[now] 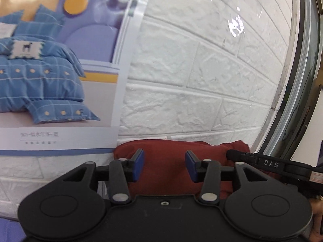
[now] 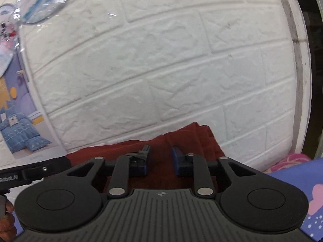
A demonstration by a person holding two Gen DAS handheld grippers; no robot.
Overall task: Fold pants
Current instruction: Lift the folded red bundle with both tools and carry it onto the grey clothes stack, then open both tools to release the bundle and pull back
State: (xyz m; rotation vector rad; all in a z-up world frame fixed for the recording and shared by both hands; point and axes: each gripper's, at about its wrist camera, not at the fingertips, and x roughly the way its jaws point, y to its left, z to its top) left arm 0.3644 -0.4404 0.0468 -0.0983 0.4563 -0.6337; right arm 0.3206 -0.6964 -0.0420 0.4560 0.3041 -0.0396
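Observation:
Dark red pants (image 1: pixel 218 149) lie bunched up against the foot of a white wall, on a surface hidden by the grippers. My left gripper (image 1: pixel 164 164) hovers just over them with its blue pads wide apart and nothing pinched. In the right wrist view the pants (image 2: pixel 197 139) rise to a folded peak at the right. My right gripper (image 2: pixel 160 160) is over them with its jaws a narrow gap apart; red cloth shows in the gap, and the pads do not press on it. Each gripper's black side shows at the edge of the other's view.
A white brick-pattern wall (image 1: pixel 201 70) stands close ahead. A plastic-wrapped bedding package (image 1: pixel 50 70) leans on it at the left. A metal frame (image 1: pixel 292 80) runs up the right. A purple sheet with pink shapes (image 2: pixel 302 181) lies at the right. A hand (image 2: pixel 8 211) shows low left.

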